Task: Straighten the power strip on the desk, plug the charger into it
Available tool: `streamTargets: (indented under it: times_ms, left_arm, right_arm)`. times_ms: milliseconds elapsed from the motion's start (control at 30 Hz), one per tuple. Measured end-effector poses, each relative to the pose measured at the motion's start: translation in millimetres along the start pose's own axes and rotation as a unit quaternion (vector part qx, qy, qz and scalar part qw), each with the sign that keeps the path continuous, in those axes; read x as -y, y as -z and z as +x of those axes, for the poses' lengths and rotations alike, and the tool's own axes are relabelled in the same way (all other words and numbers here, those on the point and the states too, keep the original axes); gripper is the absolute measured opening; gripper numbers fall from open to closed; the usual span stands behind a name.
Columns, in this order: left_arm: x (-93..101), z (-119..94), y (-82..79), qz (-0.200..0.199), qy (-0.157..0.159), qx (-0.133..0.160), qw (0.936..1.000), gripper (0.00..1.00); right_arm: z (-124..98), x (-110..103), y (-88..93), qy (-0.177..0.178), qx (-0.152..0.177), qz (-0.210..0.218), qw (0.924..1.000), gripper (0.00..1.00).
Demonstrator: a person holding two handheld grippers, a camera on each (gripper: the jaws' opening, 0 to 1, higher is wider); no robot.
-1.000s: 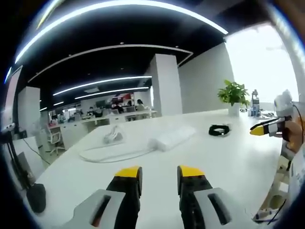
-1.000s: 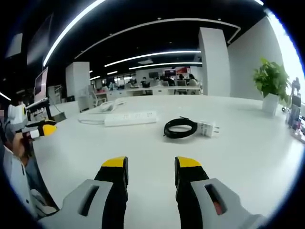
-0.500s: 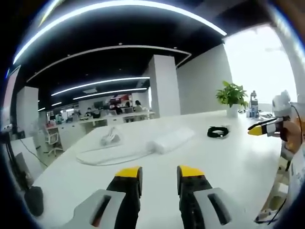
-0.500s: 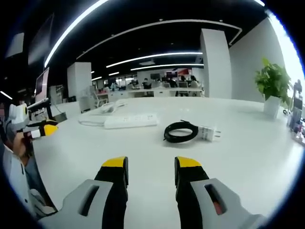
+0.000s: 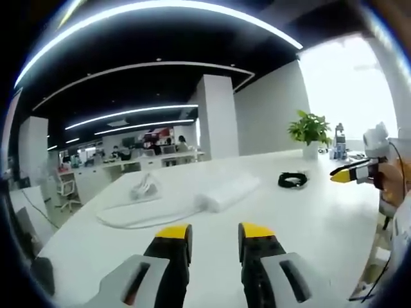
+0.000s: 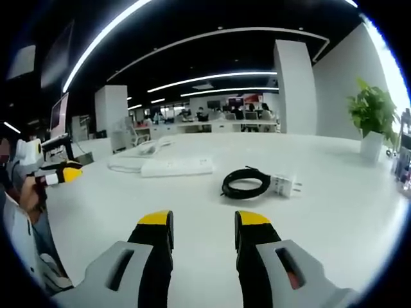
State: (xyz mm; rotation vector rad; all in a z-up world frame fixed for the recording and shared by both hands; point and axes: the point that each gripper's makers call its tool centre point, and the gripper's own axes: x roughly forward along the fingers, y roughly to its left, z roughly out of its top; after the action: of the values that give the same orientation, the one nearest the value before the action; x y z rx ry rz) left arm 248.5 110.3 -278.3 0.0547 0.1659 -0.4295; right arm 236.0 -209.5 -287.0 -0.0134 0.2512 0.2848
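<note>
Your left hand-held gripper (image 5: 214,232) and right hand-held gripper (image 6: 203,221): jaws apart, empty, above surface (image 6: 334,192). Power strip (image 6: 176,167) just beyond coiled charger (image 6: 257,185).

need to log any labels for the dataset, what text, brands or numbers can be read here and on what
None can be read.
Power strip: white, no legible marking.
Charger with its coiled black cable: no readable print.
Red and coloured signs at the far office wall: too small and blurred to read.
Bottles beside the potted plant: labels too small to read.
</note>
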Motion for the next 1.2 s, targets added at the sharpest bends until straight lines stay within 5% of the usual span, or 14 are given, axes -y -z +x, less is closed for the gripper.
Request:
streamTargets:
  times_ms: [867,1200]
  left_arm:
    - [-5.6,19.9,-9.0,0.005,0.021,0.004,0.9998,0.28]
    - [-8.5,33.2,-10.7,0.009,0.033,0.003,0.9994,0.27]
  right_arm:
    - [14.9,-2.8,-7.8,-0.035,0.008,-0.017,0.9992,0.37]
    - [39.0,1.6,-17.1,-0.052,0.004,-0.03,0.9982,0.37]
